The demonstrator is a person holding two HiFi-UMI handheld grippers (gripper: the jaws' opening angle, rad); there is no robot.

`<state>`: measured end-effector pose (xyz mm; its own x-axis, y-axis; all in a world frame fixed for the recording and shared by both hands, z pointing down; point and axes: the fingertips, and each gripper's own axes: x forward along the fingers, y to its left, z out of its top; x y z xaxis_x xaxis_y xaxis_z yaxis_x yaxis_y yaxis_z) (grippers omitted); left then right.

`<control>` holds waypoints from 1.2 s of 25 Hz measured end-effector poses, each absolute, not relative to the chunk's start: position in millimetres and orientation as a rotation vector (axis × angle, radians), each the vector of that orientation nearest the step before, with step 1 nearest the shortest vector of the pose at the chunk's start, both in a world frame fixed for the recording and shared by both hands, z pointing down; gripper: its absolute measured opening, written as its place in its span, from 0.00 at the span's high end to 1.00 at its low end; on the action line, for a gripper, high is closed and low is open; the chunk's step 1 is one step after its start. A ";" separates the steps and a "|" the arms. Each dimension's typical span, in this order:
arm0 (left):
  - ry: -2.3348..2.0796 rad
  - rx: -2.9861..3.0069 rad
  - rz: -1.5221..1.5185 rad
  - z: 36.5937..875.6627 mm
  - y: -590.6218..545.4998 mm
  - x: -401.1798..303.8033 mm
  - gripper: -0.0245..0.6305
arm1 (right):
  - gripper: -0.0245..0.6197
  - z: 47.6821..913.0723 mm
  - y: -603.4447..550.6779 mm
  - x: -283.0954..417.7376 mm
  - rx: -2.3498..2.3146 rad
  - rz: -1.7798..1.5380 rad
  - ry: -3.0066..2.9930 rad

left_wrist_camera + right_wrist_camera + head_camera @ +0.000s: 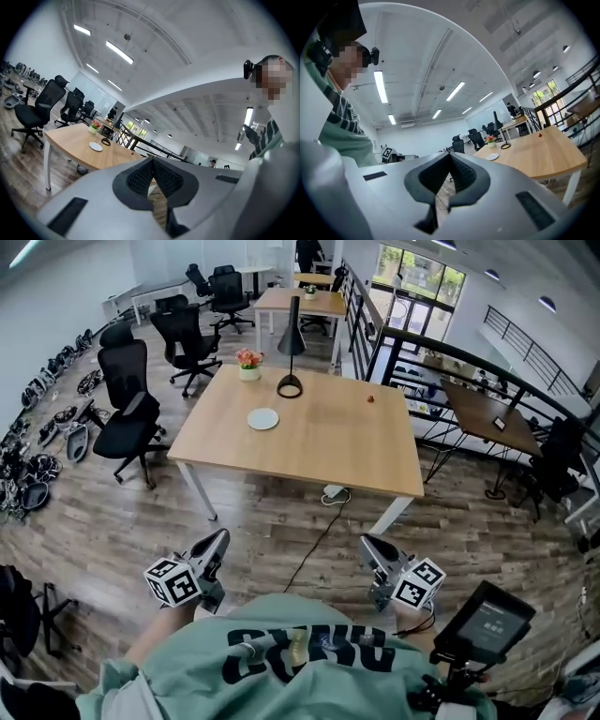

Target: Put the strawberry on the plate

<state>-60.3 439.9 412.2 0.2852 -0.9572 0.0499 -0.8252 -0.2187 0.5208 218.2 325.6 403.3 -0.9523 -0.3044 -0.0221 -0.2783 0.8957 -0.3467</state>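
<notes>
Strawberry [370, 398] was found lying on the wooden surface [309, 451], untouched and well apart from both tools. Nearest the person, the left tool [221, 538] and the right tool [368, 544] were held level above the wood floor [281, 531], short of the surface's near edge. Each tool's jaws were seen pressed together at the tips, with nothing between them. A cable [314, 540] was seen running across the floor to a spot under the near edge. On the surface, the white plate [263, 418] was seen in the left half, about midway between the near and far edges, with nothing on it. The strawberry was placed in the right half, closer to the far edge and well apart from the plate. A black lamp [291, 338] was set with its ring base at the middle of the far edge, and a flower pot [248, 365] at the far left corner. Black office chairs [131, 409] were seen beyond the left edge.
</notes>
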 end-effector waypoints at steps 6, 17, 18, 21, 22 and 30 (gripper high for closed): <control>-1.644 2.072 -0.397 407.0 369.4 2.7 0.96 | 0.95 399.9 240.5 268.2 -0.379 -0.514 2.958; -1.575 2.120 -0.305 411.1 274.0 38.6 0.96 | 0.95 423.8 163.2 315.0 -0.490 -0.573 2.905; -1.557 2.131 -0.305 411.2 265.5 37.6 0.96 | 0.95 423.3 158.7 315.0 -0.511 -0.573 2.904; -1.495 2.161 -0.307 414.7 240.9 27.9 0.96 | 0.95 419.4 146.9 307.9 -0.577 -0.553 2.906; -1.471 2.172 -0.312 417.4 232.7 20.5 0.96 | 0.95 418.9 143.7 302.0 -0.603 -0.543 2.908; -1.300 2.234 -0.374 434.7 163.6 -95.1 0.96 | 0.95 417.9 106.0 193.2 -0.839 -0.444 2.945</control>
<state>-95.1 163.6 434.7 0.5004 -0.8655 0.0230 -0.7205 -0.4016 0.5653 193.2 106.0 417.9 -0.8520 -0.5225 0.0329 -0.5090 0.8119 -0.2861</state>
